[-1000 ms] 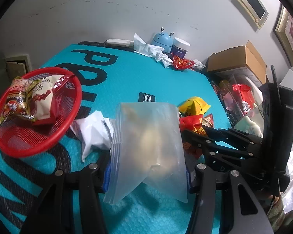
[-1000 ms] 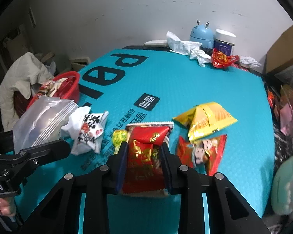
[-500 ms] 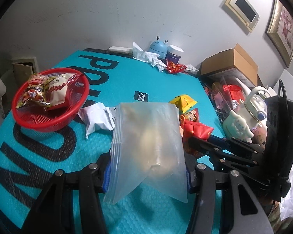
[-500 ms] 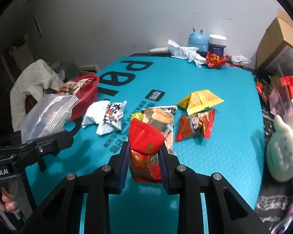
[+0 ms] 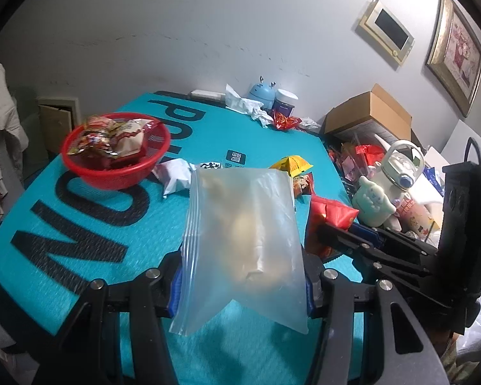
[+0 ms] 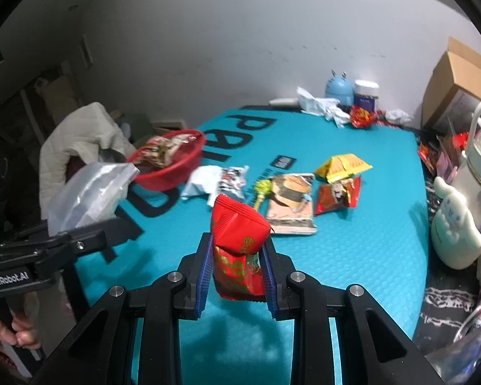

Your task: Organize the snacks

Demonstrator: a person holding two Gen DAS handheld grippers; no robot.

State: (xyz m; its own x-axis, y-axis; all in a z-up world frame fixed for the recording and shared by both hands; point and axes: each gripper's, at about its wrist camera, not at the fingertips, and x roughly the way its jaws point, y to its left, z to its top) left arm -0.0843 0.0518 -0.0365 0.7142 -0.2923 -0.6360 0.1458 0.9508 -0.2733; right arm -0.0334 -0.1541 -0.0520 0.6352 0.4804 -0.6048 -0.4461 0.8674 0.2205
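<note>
My left gripper (image 5: 242,284) is shut on a clear zip bag (image 5: 245,240) and holds it upright above the teal mat (image 5: 80,218). The bag also shows at the left of the right wrist view (image 6: 89,195). My right gripper (image 6: 237,272) is shut on a red snack packet (image 6: 237,243), lifted above the mat; the packet also shows in the left wrist view (image 5: 328,221). A red basket (image 5: 118,150) holding several snacks sits at the mat's left. Loose snacks lie mid-mat: a white packet (image 6: 218,181), a pale flat packet (image 6: 291,203), a yellow packet (image 6: 341,166) and a red packet (image 6: 336,195).
A blue figurine (image 6: 338,89), a jar (image 6: 365,94) and crumpled paper (image 6: 317,106) stand at the mat's far edge. A cardboard box (image 5: 368,112), a white kettle (image 5: 400,166) and a pale plush toy (image 6: 455,227) crowd the right side. A white jacket (image 6: 80,138) hangs at the left.
Both grippers have risen and pulled back from the mat. The right gripper has lifted the red packet off the pile of loose snacks. The left still holds the bag.
</note>
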